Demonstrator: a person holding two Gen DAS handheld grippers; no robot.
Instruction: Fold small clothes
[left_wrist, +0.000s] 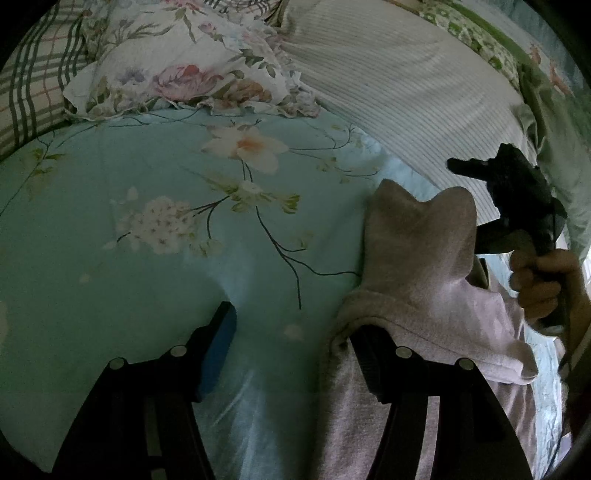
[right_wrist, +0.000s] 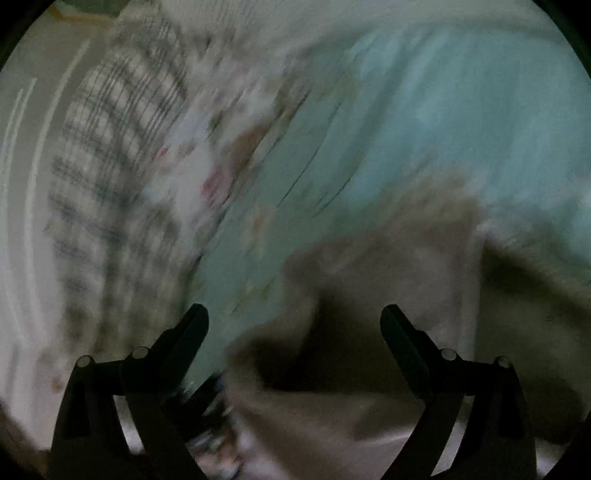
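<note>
A pale pink garment lies rumpled on the light blue floral bedsheet at the right of the left wrist view. My left gripper is open; its right finger is draped by the garment's edge, its left finger is bare over the sheet. My right gripper appears there as a dark tool held by a hand, above and right of the garment. The right wrist view is motion-blurred: my right gripper is open and empty, with the pinkish garment below it.
A floral pillow and a plaid pillow lie at the back left. A white striped cloth lies at the back right, beside a green patterned quilt.
</note>
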